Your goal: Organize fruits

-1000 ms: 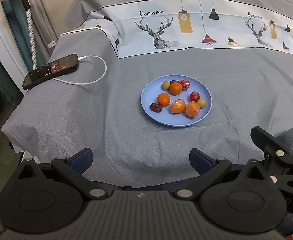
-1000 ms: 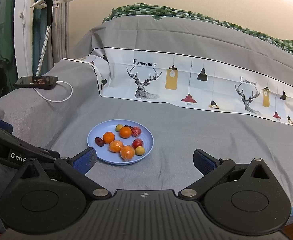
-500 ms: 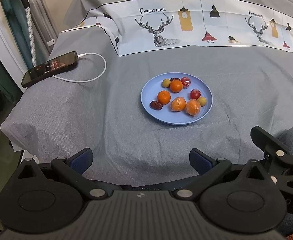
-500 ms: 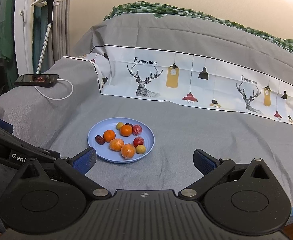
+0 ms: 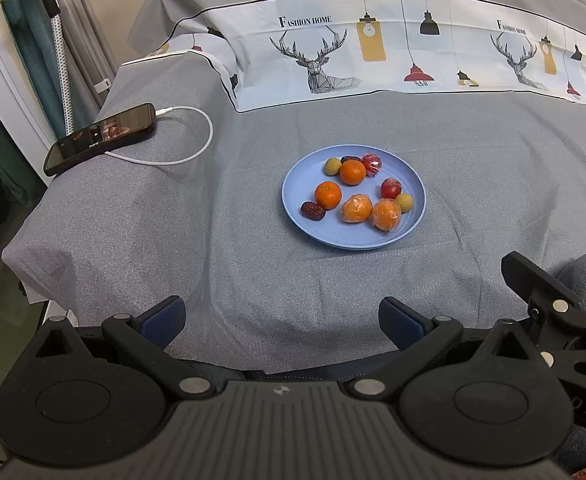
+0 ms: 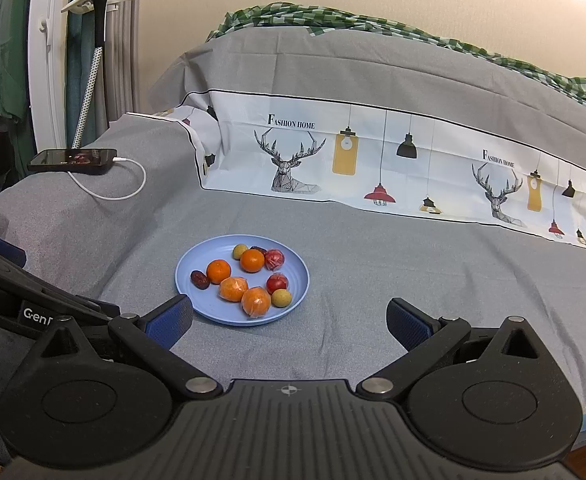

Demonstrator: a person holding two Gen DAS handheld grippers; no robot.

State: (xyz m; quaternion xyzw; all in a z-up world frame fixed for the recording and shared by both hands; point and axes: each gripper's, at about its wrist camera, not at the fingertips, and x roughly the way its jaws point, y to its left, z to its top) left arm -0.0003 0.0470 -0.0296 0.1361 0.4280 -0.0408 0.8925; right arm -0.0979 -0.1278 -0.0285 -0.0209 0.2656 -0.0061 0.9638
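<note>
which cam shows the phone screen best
The left wrist view: it looks down on the phone, so the lit screen faces the camera. The right wrist view sees the phone edge-on and farther off, its screen a thin sliver.

Phone [image 5: 100,138] — white cable [image 5: 189,136] attached

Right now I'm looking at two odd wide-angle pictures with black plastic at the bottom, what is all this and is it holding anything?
No robot here: a person holds one pair of hand-held tongs in each hand, and a fisheye camera on each looks forward along its two fingers. One picture comes from the left tongs, the other from the right tongs. Both are open and hold nothing. Ahead is a bed with a grey sheet. On it sits a blue plate holding small fruits: oranges, two of them wrapped in plastic, red and yellowish round ones, and dark dates. Far left lies a phone plugged into a white cable.
</note>
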